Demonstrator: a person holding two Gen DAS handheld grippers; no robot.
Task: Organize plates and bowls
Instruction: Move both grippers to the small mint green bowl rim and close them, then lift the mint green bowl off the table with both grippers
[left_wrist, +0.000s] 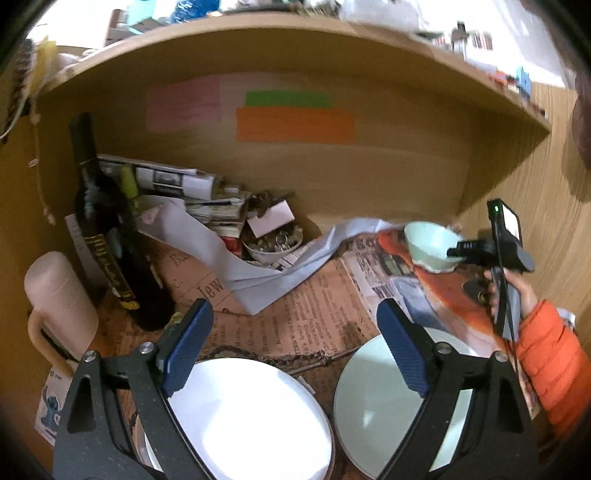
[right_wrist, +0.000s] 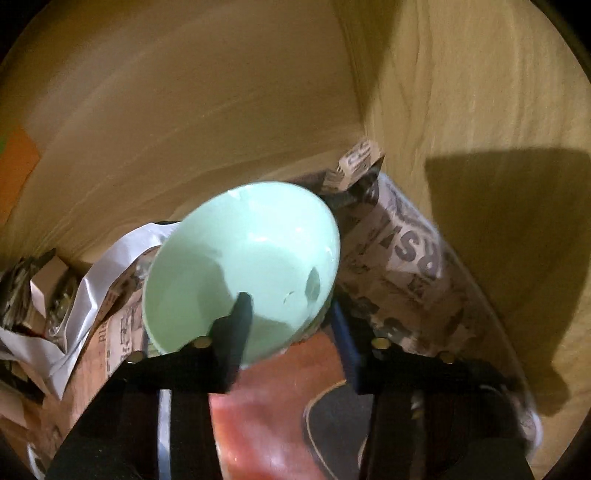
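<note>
Desk (left_wrist: 295, 306) papered over with newsprint, set under a wooden shelf (left_wrist: 280, 40).

White plate (left_wrist: 251, 417) lies flat directly under the left gripper (left_wrist: 295, 350), which hangs above it with fingers spread wide, nothing between them. Pale green plate (left_wrist: 373, 402) just beside the white one, under the left gripper's right finger; cannot tell if the rims touch.

Dark bottle (left_wrist: 107, 236) upright, ahead and left of the left gripper; cream flask (left_wrist: 55, 295) nearer, at its left.

Mint bowl (right_wrist: 240, 273) tilted and clamped at its near rim by the right gripper (right_wrist: 291, 328): one finger inside the wall, the other outside. It sits ahead and right of the left gripper, over the newspaper (right_wrist: 399, 251). Small bowl of oddments (left_wrist: 273, 245) well ahead, amid paper clutter.
</note>
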